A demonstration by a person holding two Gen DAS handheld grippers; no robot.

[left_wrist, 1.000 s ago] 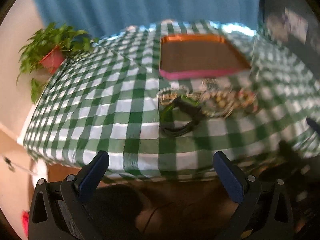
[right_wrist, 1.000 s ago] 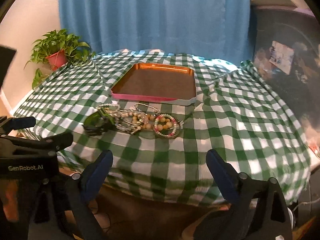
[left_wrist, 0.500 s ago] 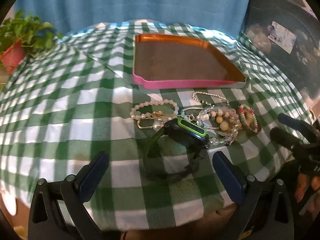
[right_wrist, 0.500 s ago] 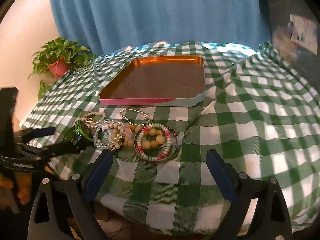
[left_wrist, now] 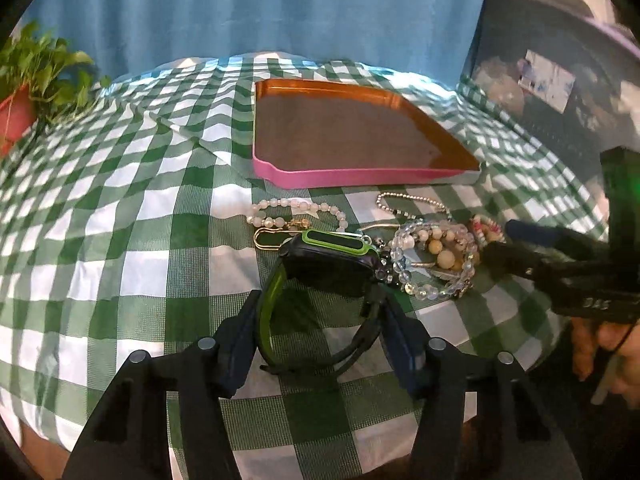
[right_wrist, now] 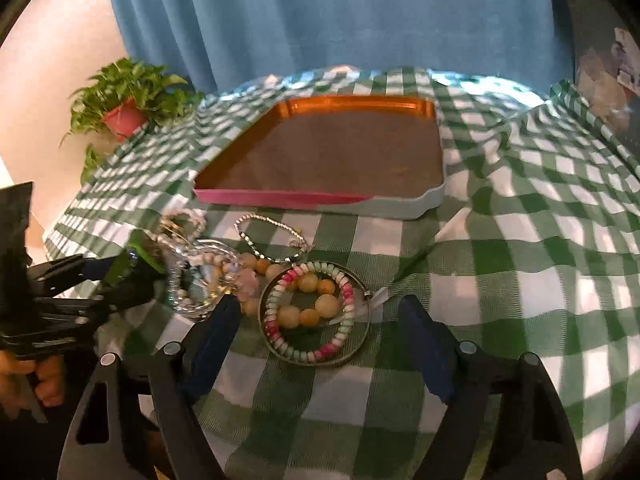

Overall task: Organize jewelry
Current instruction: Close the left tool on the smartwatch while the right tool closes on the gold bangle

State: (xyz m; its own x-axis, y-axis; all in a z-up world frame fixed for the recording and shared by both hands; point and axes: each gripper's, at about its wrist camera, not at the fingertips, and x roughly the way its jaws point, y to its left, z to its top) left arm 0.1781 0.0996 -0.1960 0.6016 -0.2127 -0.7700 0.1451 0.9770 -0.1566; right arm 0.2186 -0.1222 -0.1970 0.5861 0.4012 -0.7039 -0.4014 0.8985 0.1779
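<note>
Green-banded watch (left_wrist: 320, 280): your left claw (left_wrist: 320, 312) has just closed on its strap (right claw (right_wrist: 320, 320) open, closing around the bangle (right_wrist: 314, 314)); lift next.

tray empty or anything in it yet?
Empty. The tray shows only its bare brown floor in both views; the watch, the bead bracelets and the chain all lie on the tablecloth before it.

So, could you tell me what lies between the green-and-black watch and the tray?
A pale beaded bracelet and a gold clasp, on checked cloth, in the left wrist view.
</note>
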